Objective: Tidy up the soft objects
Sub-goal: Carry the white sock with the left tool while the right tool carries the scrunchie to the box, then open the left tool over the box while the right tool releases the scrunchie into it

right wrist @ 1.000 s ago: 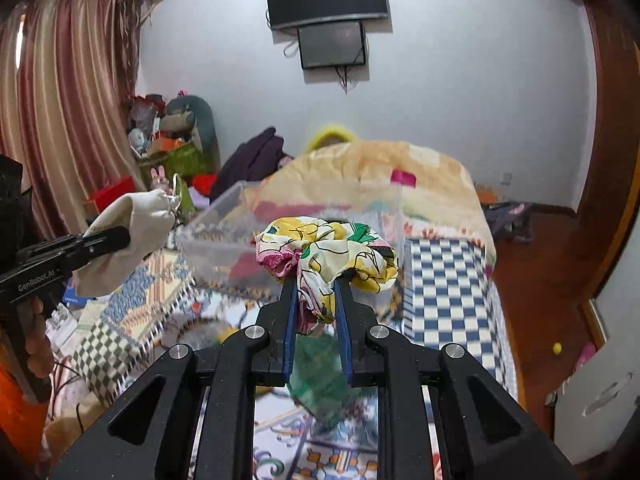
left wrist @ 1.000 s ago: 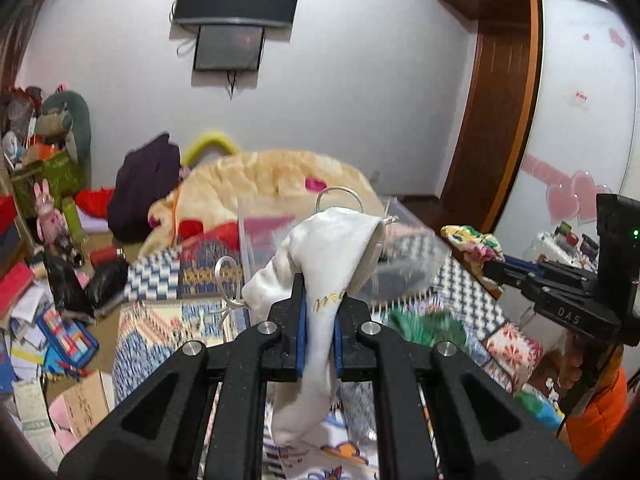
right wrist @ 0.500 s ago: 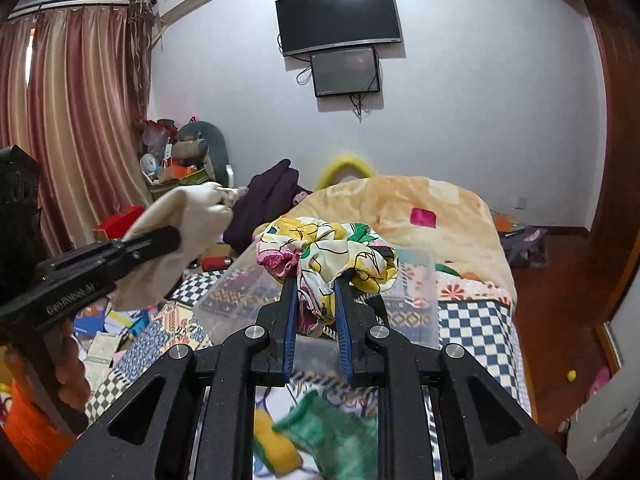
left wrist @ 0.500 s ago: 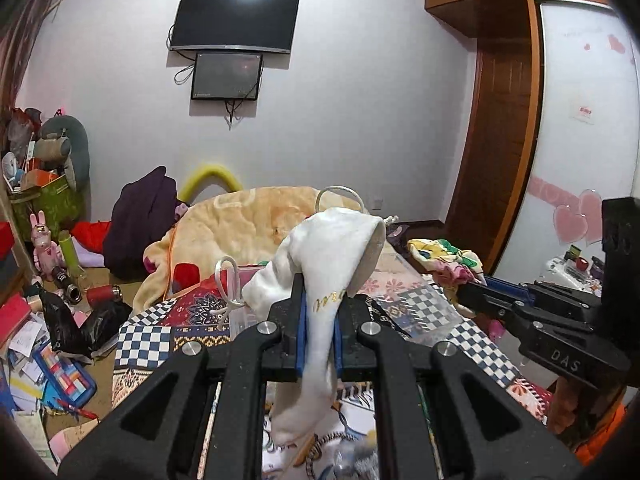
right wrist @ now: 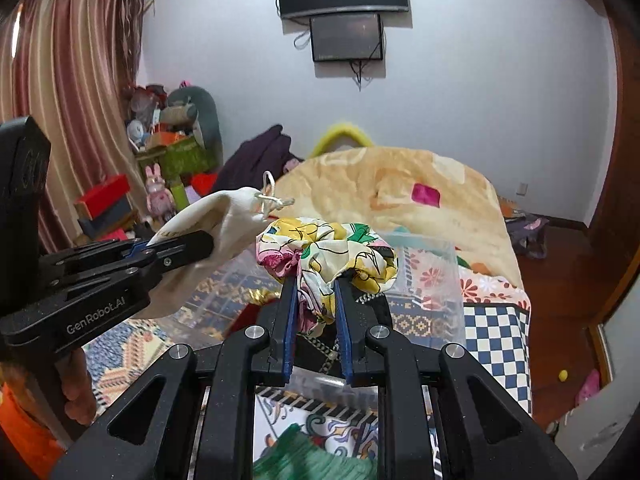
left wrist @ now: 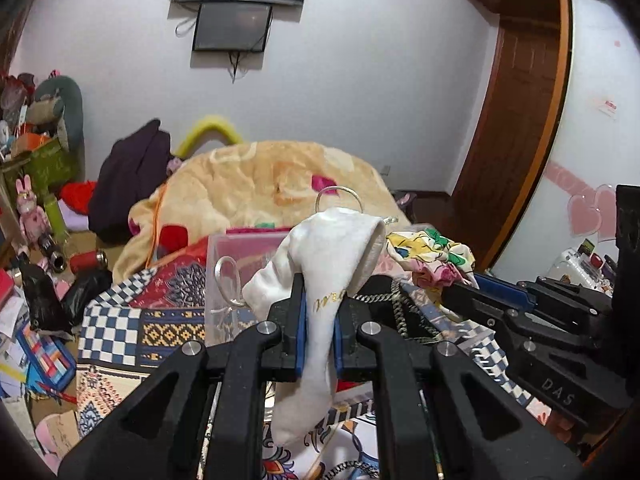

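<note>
My left gripper [left wrist: 320, 292] is shut on a white drawstring pouch [left wrist: 324, 256] and holds it in the air over a clear plastic bin [left wrist: 224, 256] on the bed. My right gripper [right wrist: 316, 276] is shut on a floral cloth [right wrist: 328, 248] above the same bin [right wrist: 432, 280]. The two grippers are close together side by side. The floral cloth [left wrist: 432, 256] shows at right in the left wrist view. The pouch [right wrist: 208, 232] shows at left in the right wrist view. Dark items lie in the bin.
A patterned quilt [left wrist: 120, 328] covers the bed, with a beige blanket [left wrist: 260, 184] behind. A green cloth [right wrist: 312, 456] lies on the bed in front of the bin. Toys and boxes [left wrist: 36, 216] clutter the floor at left. A wardrobe [left wrist: 520, 120] stands at right.
Both grippers tipped up, then came back down and forward over the bin, still holding their items. They stand closer together now.
</note>
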Demonstrator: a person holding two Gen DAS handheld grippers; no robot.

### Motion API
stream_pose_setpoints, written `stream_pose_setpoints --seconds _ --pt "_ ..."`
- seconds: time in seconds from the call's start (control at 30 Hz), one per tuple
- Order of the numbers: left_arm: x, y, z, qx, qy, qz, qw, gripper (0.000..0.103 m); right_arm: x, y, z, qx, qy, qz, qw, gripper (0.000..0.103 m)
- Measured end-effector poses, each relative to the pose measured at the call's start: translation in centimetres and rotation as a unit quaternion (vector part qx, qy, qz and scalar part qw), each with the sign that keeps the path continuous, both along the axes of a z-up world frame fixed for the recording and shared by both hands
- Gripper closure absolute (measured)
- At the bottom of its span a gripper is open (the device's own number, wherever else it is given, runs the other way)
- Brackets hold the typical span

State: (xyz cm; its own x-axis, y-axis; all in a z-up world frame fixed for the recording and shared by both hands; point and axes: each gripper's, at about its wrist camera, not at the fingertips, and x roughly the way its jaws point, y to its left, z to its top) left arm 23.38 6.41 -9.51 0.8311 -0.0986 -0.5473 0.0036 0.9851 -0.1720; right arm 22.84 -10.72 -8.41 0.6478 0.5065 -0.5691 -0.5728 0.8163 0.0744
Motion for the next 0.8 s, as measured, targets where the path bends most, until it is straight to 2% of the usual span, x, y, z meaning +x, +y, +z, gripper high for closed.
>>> stream_pose_setpoints --seconds 0.23,0.53,0.63,0.73,0.8 --pt "1.8 -0.2 -2.1 0.012 0.027 0.002 0.9996 0.093 1.8 0.8 -2.2 -0.035 0.028 -0.006 0.999 0.087" --pt "3.3 0.1 -3.4 0.012 0.063 -0.003 0.9979 0.091 1.6 0.8 -3.0 -0.056 0.039 -0.001 0.998 0.083" --pt "3.2 0.0 -3.4 0.009 0.067 -0.003 0.9977 0.082 1.3 0.5 -2.7 -0.057 0.039 0.002 0.998 0.08" --pt "2.9 0.0 -3.3 0.006 0.068 -0.005 0.9976 0.072 1.3 0.2 -2.3 -0.05 0.039 -0.003 0.998 0.072" --pt "2.5 -0.2 -3.0 0.005 0.066 -0.006 0.9978 0.069 1.1 -0.2 -2.0 -0.043 0.037 -0.004 0.998 0.068"
